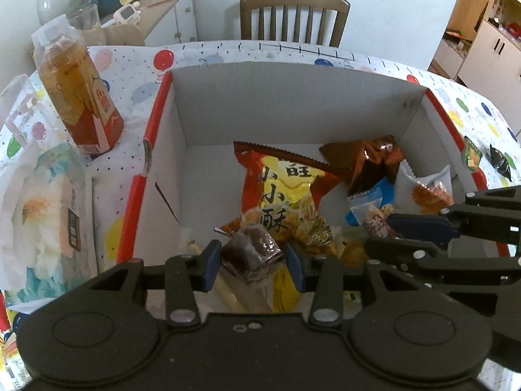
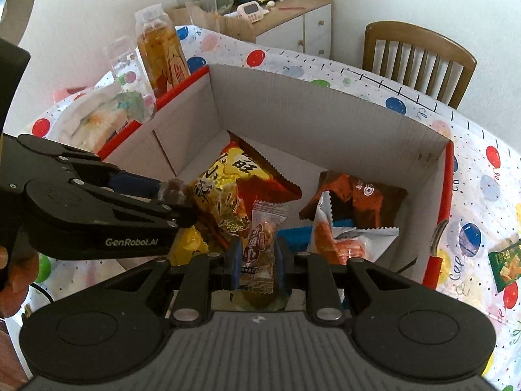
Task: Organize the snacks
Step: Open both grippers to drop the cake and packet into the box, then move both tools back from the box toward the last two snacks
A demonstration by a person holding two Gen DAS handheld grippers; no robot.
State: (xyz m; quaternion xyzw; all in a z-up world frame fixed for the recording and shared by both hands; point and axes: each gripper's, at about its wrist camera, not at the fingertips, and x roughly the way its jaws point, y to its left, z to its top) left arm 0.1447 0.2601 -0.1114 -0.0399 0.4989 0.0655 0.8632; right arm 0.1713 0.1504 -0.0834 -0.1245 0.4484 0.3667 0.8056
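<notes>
Cardboard, white inside with red edges, made up the box point(image 1: 293, 104) you were filling on the counter point(image 2: 482, 169), and several packets already lay in it: a big red and yellow crisp bag point(image 1: 283, 192), a brown foil packet point(image 1: 368, 159) and a white sachet point(image 1: 420, 185) among them. Your left gripper point(image 1: 252, 257) had its jaws clamped on a dark wrapped cake point(image 1: 250, 254), held over the near side of the box. Your right gripper point(image 2: 257, 254) had its jaws closed on a small clear-wrapped snack point(image 2: 260, 244), also above the box contents. So the job looked well under way, with both pieces about to go in. Outside the box, a green packet point(image 2: 506, 260) sat on the counter to the right, and a tea bottle point(image 1: 78, 91) and a floral tissue pack point(image 1: 49, 215) stood on the left; whether those two belonged with the snacks you could not tell.
</notes>
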